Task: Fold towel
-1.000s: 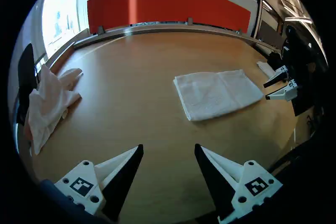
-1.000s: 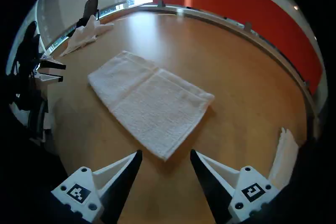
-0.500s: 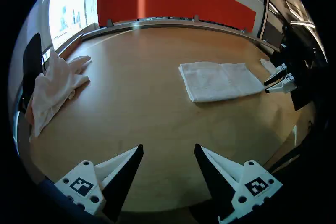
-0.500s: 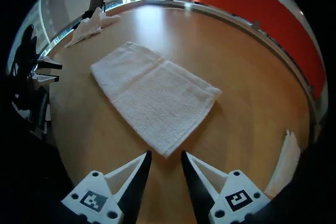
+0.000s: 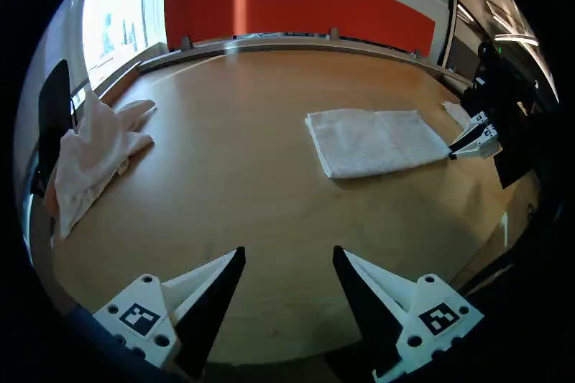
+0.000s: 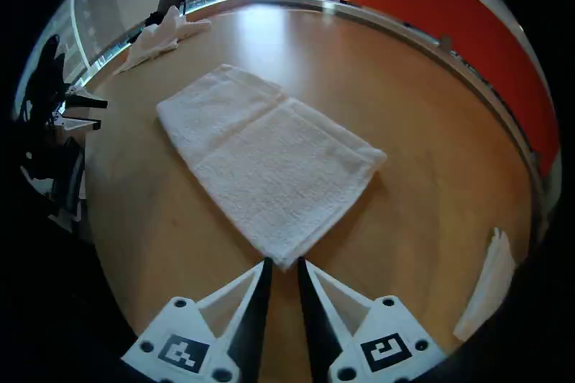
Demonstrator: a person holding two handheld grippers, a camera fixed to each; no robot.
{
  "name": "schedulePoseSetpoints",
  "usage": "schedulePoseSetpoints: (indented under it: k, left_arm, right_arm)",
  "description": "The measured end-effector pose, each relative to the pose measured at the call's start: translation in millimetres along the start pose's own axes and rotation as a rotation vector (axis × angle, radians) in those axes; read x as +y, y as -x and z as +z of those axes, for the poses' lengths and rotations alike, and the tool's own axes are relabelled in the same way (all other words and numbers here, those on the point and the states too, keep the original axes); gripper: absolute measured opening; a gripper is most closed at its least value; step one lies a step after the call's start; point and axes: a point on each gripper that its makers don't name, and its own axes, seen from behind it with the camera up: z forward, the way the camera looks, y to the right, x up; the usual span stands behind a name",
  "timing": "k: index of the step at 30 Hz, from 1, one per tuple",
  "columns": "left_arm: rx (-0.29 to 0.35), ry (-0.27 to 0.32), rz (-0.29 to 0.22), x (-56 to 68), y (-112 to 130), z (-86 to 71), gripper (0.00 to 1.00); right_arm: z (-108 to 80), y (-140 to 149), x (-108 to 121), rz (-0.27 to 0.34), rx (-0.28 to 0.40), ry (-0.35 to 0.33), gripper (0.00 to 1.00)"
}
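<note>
Plenty of bare wood on the tabletop (image 5: 237,167) in the left gripper view: a broad open stretch between the left hand-held gripper (image 5: 288,249) and the towel (image 5: 377,140), far edge curving below a red partition (image 5: 295,9). Left hand-held gripper low over the near edge, fingers spread wide, holding nothing, well apart from the towel.

Towel white, folded into a flat rectangle (one fold line across its middle), lying toward the right side of the tabletop in that view. In the right gripper view, set diagonally, near corner pointing straight at the right hand-held gripper (image 6: 284,262). Fingers there drawn close, only a narrow gap between them, the towel's corner right at the tips; impossible to tell whether pinched or merely touched. Bare wood all round the towel's other three corners.

Off by the window side of the tabletop, a crumpled white cloth (image 5: 93,153), well apart from the towel, just beside a dark chair (image 5: 54,110). A second cloth (image 6: 489,282), also white, at the tabletop's edge to the right of the right hand-held gripper, apart from the towel. Left hand-held gripper also visible at the far left of the right gripper view, out past the tabletop's edge
</note>
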Motion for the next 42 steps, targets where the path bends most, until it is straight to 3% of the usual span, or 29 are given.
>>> schedulePoseSetpoints:
  k: [3, 5, 15, 31, 42]
  left_arm:
    - [0.0, 0.001, 0.001, -0.1, 0.4, -0.5, 0.9]
    - [0.0, 0.002, 0.001, -0.1, 0.8, -0.9, 0.9]
    - [0.008, 0.005, -0.003, 0.4, -0.8, -3.3, 0.9]
    - [0.009, 0.007, -0.007, 1.4, -1.4, -4.7, 0.9]
    - [0.01, 0.006, -0.016, 1.5, 0.8, -8.0, 0.9]
  right_arm:
    - [-0.1, -1.6, 0.0, 0.001, 0.007, 0.0, 0.07]
    - [-1.0, -3.5, 0.0, 0.006, 0.015, 0.003, 0.05]
    - [-19.5, -31.9, 5.9, 0.018, 0.08, 0.03, 0.05]
    - [-70.4, -111.7, 10.4, -0.088, 0.212, 0.08, 0.05]
    - [-71.5, -134.6, 4.1, -0.139, 0.229, 0.067, 0.05]
